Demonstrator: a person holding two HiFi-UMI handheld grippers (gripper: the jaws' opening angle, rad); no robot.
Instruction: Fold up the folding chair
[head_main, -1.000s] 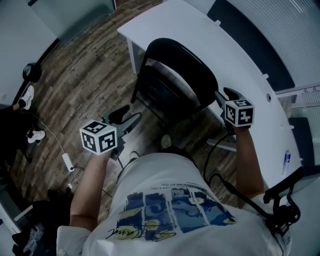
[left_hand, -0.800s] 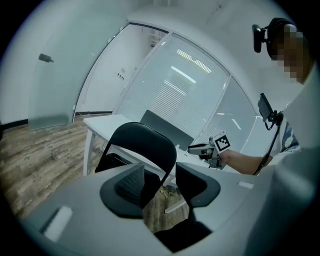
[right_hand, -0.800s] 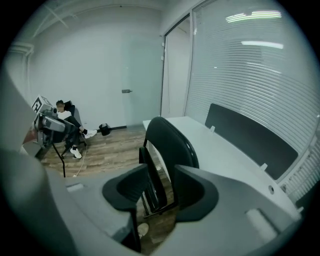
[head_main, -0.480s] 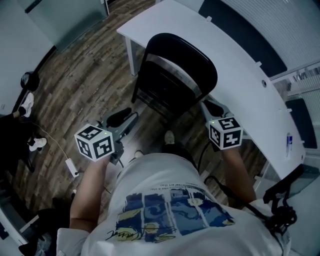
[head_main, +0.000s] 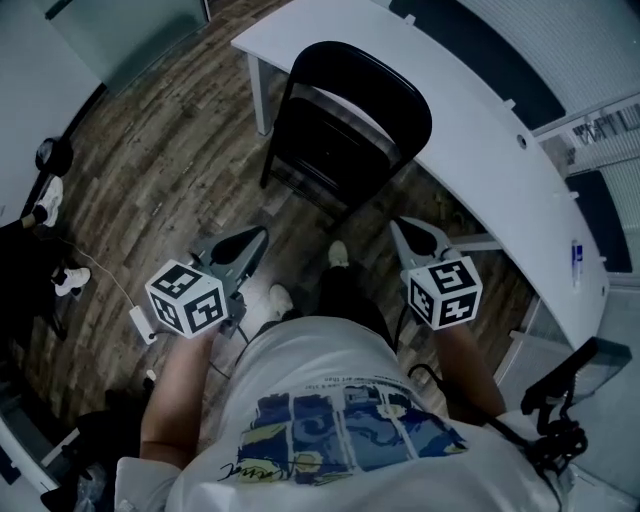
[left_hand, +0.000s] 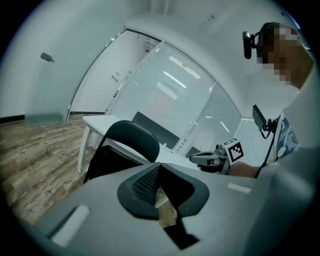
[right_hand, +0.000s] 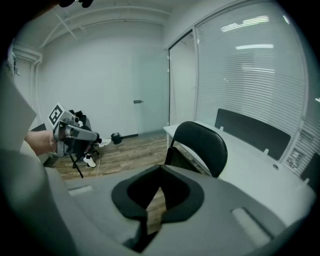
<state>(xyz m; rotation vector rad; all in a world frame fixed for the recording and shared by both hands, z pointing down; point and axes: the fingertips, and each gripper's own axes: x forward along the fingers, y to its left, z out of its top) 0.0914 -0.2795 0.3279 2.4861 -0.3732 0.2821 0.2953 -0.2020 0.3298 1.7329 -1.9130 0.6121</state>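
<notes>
The black folding chair (head_main: 350, 100) stands against the white table (head_main: 480, 130), its seat panel lying up flat under the backrest. It also shows in the left gripper view as the chair (left_hand: 131, 142) and in the right gripper view as the chair (right_hand: 202, 142). My left gripper (head_main: 255, 237) hangs over the floor in front of the chair, apart from it. My right gripper (head_main: 400, 228) is off the chair's near right side, not touching it. Both have just been closing and now stand shut, nothing between the left pads (left_hand: 150, 182) or the right pads (right_hand: 172, 192).
The curved table runs behind and right of the chair. The person's shoes (head_main: 338, 255) stand on the wooden floor between the grippers. At the left lie a white adapter with its cable (head_main: 135, 322), loose shoes (head_main: 50, 200) and dark gear.
Both grippers have drawn back from the chair towards the person, the right one leaving the chair's right edge. Their jaws have gone from open to shut.
</notes>
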